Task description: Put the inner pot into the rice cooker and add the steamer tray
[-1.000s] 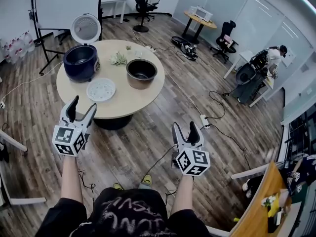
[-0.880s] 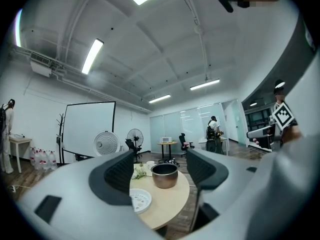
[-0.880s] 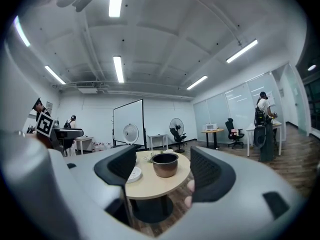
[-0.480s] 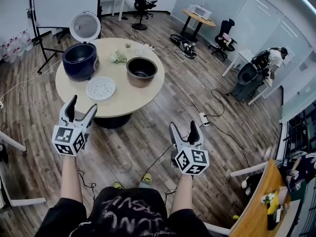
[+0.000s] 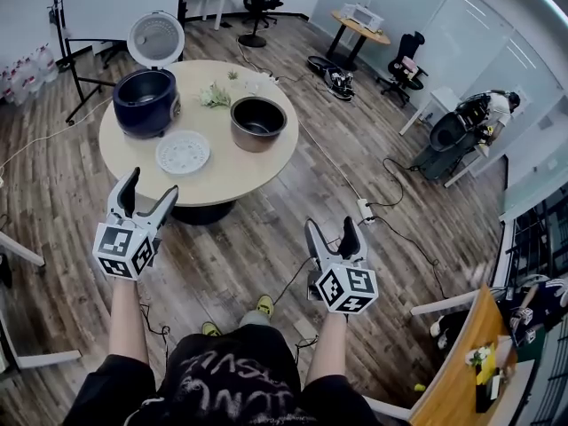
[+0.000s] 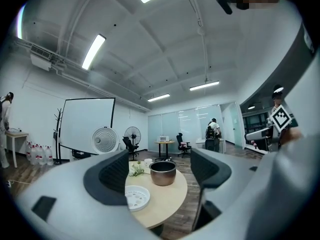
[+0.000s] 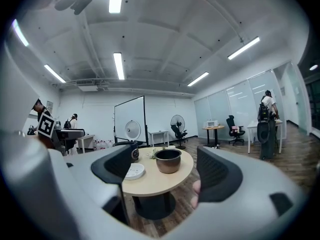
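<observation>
Pale wood round table [image 5: 222,171] stood ahead of the person, carrying everything for the job. Dark blue rice cooker [image 5: 146,103] sat at its far left, lid up and cavity empty. Inner pot [image 5: 258,124] stood upright to the cooker's right, well apart from it. White steamer tray [image 5: 183,153] lay flat near the front edge, between the two and closer to the person.

Left gripper [image 5: 151,185] was held level just short of the table's near edge, jaws just opened wide, nothing between them. Right gripper [image 5: 331,226] hung over the floor off the table's right, jaws likewise just spread and empty.

Pot lay forward of both grippers and between their lines. Left was nearer the table, though the pot sat on the right gripper's side.
</observation>
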Demonstrator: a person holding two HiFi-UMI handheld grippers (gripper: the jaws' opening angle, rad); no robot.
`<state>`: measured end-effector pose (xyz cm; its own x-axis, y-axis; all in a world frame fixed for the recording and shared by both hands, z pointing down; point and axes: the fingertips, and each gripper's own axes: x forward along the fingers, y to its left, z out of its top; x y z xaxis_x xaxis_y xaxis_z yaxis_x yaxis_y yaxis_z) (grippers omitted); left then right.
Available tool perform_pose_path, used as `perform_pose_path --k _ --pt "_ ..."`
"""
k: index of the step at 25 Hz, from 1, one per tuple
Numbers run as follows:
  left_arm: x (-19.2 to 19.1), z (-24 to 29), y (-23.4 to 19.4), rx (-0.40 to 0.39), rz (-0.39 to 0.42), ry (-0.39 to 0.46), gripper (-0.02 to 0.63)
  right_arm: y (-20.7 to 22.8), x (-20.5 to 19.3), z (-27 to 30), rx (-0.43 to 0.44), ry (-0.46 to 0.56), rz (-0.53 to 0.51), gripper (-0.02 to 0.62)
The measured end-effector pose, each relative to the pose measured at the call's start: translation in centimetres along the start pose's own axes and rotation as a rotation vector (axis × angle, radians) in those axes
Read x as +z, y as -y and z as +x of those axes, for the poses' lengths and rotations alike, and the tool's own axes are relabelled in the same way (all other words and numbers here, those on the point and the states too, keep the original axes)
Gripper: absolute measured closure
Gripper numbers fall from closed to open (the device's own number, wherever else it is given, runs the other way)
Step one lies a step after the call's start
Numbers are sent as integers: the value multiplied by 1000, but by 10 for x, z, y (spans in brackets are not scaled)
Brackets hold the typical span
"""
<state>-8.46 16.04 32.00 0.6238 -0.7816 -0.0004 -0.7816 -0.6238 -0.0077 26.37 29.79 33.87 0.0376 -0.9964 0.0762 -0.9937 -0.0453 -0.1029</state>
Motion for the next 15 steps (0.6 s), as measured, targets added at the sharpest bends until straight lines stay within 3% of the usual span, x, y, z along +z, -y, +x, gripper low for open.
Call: perform_pose_path --k 15 --pt "-8 58 -14 -1 3 -27 225 22 -4 64 10 24 79 193"
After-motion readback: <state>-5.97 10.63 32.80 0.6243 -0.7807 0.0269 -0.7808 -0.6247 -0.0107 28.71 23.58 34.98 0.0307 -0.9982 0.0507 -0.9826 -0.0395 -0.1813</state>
